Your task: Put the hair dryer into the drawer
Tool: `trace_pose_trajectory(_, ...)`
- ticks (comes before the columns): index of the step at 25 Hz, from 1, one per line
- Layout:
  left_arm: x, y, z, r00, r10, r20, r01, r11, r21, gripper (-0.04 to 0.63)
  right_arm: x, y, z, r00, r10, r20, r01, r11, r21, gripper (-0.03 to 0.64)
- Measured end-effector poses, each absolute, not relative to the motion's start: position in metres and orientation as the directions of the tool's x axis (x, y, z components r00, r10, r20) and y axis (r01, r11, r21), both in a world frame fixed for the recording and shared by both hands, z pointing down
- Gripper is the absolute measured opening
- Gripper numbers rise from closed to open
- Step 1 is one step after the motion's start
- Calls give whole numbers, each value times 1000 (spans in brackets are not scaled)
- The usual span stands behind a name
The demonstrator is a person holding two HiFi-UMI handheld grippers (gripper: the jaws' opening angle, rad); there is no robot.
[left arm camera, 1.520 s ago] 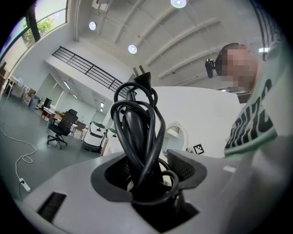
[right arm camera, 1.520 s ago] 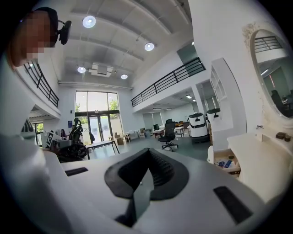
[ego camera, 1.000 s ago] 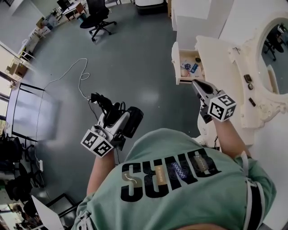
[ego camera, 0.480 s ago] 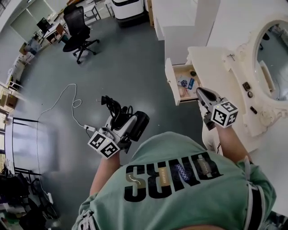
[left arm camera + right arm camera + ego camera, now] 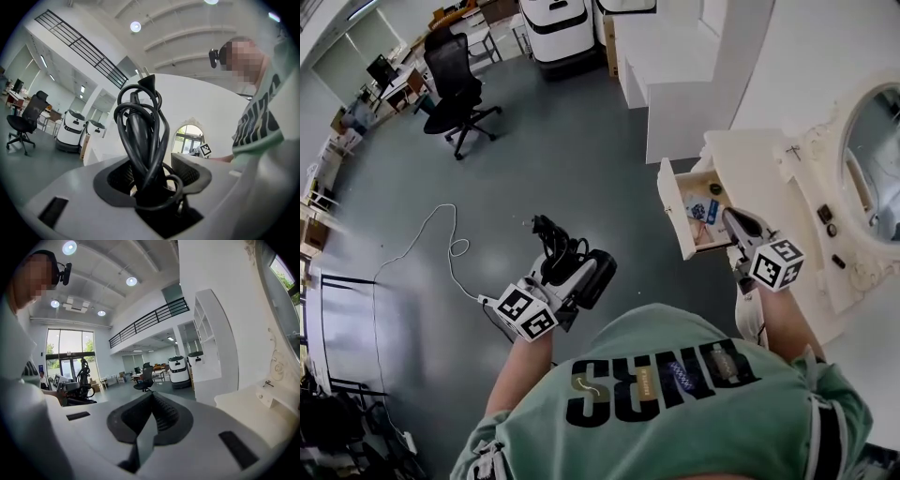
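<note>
The black hair dryer (image 5: 594,276), its cord (image 5: 555,246) wound into a bundle, sits in my left gripper (image 5: 567,272) above the grey floor, left of the dressing table. In the left gripper view the jaws press on the cord-wrapped handle (image 5: 140,150), which stands upright between them. The open drawer (image 5: 673,217) sticks out of the white dressing table (image 5: 750,155) and holds several small items. My right gripper (image 5: 729,214) hovers at the drawer's near right corner. In the right gripper view its jaws (image 5: 151,404) meet with nothing between them.
An oval mirror (image 5: 872,159) tops the dressing table. A white cabinet (image 5: 675,56) stands beyond the drawer, with white machines (image 5: 555,23) further back. A black office chair (image 5: 450,89) and a white cable (image 5: 441,234) are on the floor to the left.
The left gripper has carried the hair dryer rightward, nearer the drawer. The right gripper has stayed by the drawer's near corner as the person stepped closer to the dressing table.
</note>
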State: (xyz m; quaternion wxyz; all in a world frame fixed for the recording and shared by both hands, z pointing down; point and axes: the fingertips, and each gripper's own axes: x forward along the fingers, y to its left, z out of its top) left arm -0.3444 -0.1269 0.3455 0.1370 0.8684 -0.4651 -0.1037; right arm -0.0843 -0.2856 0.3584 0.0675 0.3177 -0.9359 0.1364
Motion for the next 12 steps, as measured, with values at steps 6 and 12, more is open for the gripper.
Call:
trace_pose_trajectory(6, -345, -153, 352, 477, -878, -33, -833, -464, 300, 249, -75, -320, 370, -815, -534, 226, -577, 786, -223, -6)
trace_pose_trajectory(12, -322, -186, 352, 441, -897, 20, -872, -423, 248, 247, -53, -355, 364, -837, -510, 201, -546, 808, -224, -6)
